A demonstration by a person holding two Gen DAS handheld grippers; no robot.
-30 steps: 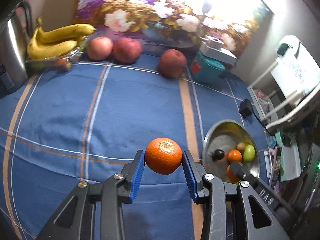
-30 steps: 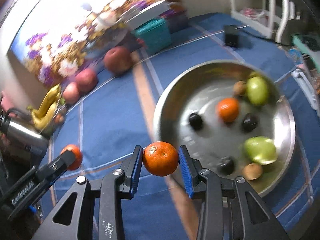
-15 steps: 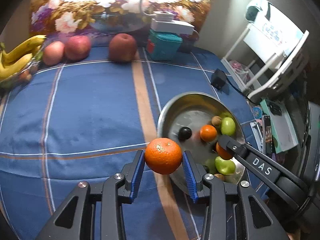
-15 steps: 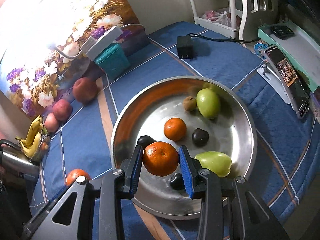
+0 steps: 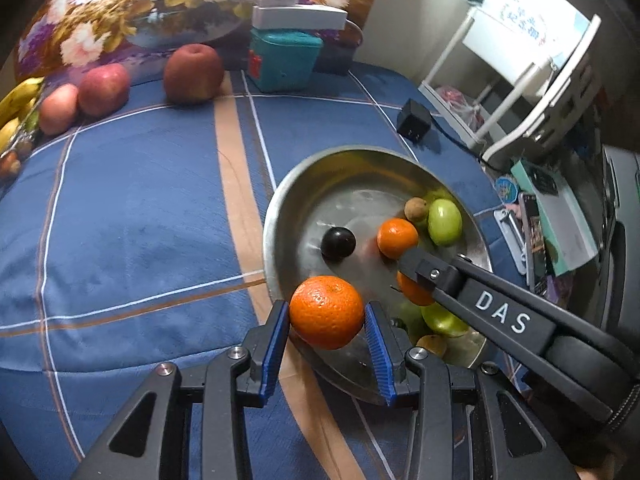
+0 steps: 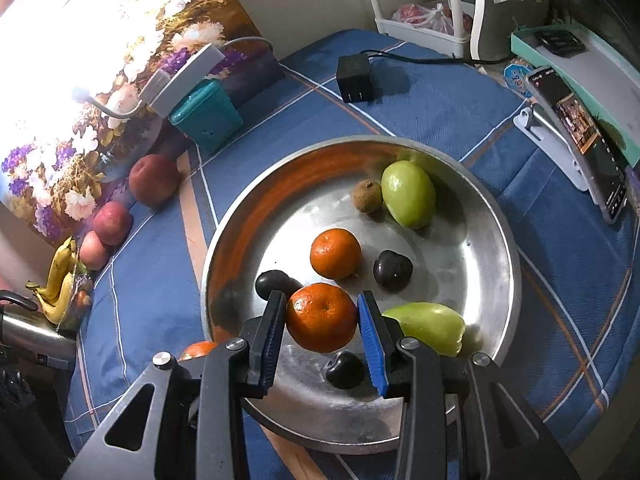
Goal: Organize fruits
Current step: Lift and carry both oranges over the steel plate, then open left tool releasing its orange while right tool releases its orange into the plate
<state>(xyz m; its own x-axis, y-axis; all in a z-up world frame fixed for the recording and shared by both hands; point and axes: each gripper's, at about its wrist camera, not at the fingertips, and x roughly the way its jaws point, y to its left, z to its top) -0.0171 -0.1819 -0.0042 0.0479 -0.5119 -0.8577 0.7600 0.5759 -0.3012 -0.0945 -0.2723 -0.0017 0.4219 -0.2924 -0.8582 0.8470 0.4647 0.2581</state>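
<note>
Left gripper (image 5: 326,312): jaws closed on a mandarin (image 5: 326,312), blue ribbed pads pressing both sides. Fruit is bright orange, pebbled glossy skin, small stem dimple facing up. It hangs above the near-left rim of the steel bowl (image 5: 280,200), partly over the blue cloth.

Right gripper (image 6: 322,318): jaws closed on a second mandarin (image 6: 322,318), same look, green-brown stem scar visible on top. It is held over the bowl's near-left interior, in the air above the bowl floor.

Steel bowl sits toward the right edge of the tabletop (image 6: 440,120), which carries a blue cloth with white and tan stripes. Inside the bowl: one loose mandarin (image 6: 335,253) near centre, two green fruits (image 6: 408,194) (one at the far side, one at the near-right side), a small brown fruit (image 6: 367,196) touching the far green one, and three dark plums (image 6: 393,270).

Along the far-left edge of the tabletop: three red apples (image 5: 193,73) in a row, bananas (image 5: 16,96) at the far-left corner. A teal box (image 5: 282,60) stands at the far edge, and a black power adapter (image 6: 354,78) lies near the far-right corner.

Readable writing: "DAS" in white capitals on the right gripper's black finger, seen in the left wrist view. The paper on the white rack carries print too small to read.
</note>
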